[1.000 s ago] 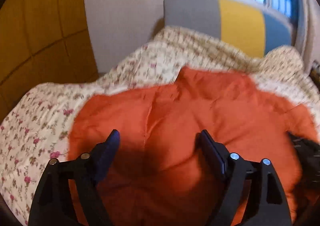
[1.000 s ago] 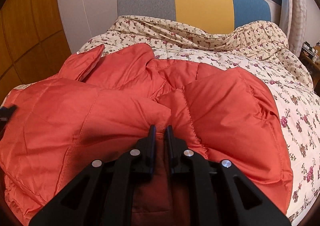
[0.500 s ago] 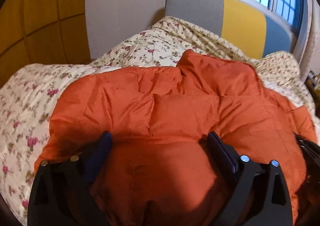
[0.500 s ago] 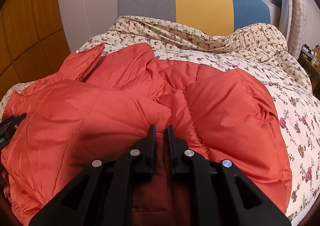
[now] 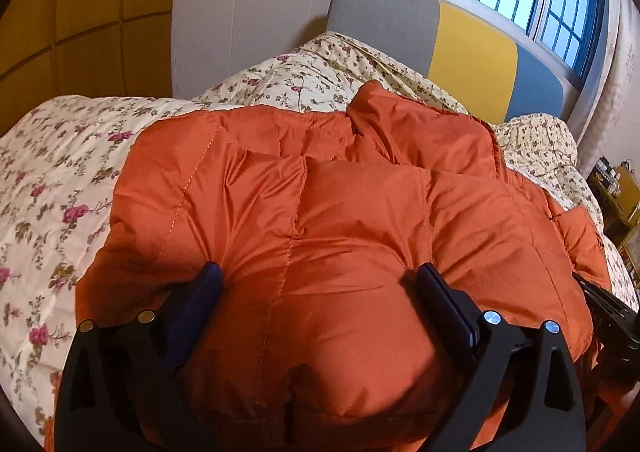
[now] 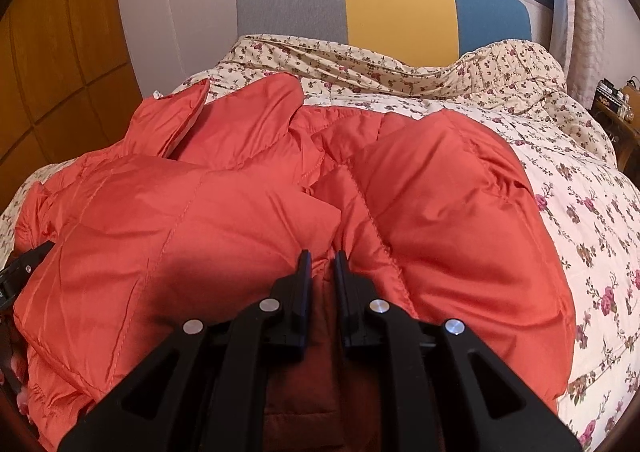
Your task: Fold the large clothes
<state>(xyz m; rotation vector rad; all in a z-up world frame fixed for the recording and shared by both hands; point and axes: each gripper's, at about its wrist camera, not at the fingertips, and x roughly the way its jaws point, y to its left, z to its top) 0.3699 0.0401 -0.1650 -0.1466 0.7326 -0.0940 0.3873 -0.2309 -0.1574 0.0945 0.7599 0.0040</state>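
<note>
While the orange puffer jacket [image 6: 248,236] is lying bunched on the floral bedspread [image 6: 592,236], the right gripper [image 6: 322,264] is pinching a fold of its near edge between almost-closed jaws — probably anchoring that side for the fold. Off to its left, the left gripper [image 5: 320,276] is straddling a quilted panel with jaws spread wide, pads not clamping — seemingly lining up a fresh grab.

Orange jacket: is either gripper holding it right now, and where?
Right gripper pinches a fold of the orange jacket at its near edge; left gripper is open, holding nothing.
</note>
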